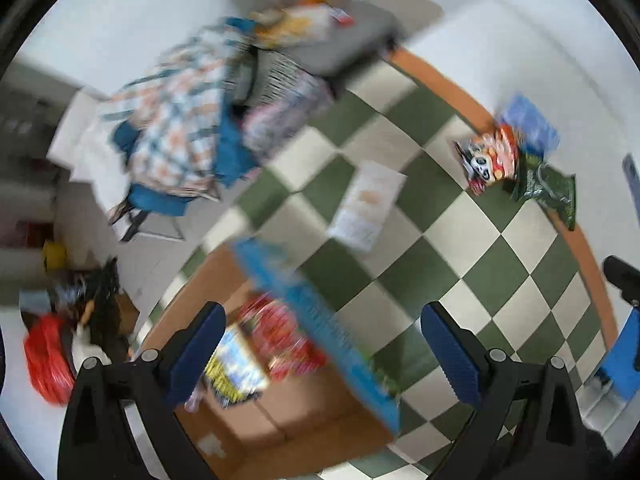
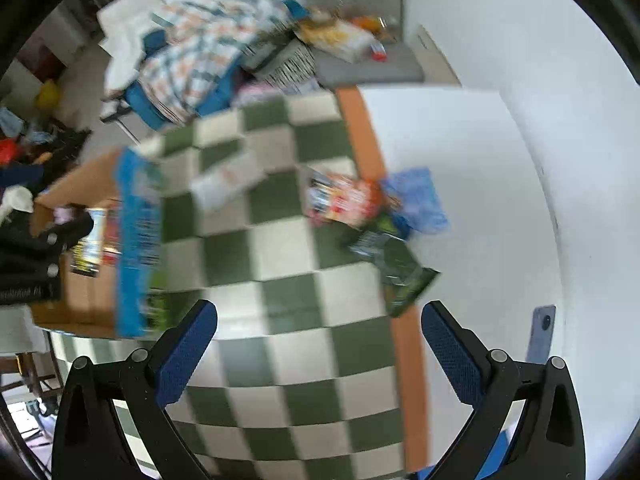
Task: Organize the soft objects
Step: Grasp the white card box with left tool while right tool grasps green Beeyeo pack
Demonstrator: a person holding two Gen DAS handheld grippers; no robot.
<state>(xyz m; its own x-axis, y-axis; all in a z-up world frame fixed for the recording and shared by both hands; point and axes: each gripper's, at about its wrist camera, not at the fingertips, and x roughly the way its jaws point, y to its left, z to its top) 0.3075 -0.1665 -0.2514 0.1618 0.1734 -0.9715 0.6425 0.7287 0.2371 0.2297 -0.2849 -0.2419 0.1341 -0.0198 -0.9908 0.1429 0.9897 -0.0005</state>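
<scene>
Sadly, blur leaves the snack packets' (image 2: 352,200) printing unreadable.

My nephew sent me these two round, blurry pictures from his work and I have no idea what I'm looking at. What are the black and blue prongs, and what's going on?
The prongs are the fingers of two hand-held grippers, one in each of a person's hands. A camera on each looks forward along its fingers. One picture is from the left gripper, the other from the right gripper. Both are open and hold nothing. Below lies a green-and-white checkered cloth with snack bags, a dark green bag and a white packet on it. A cardboard box at its edge already holds a few bags.
</scene>
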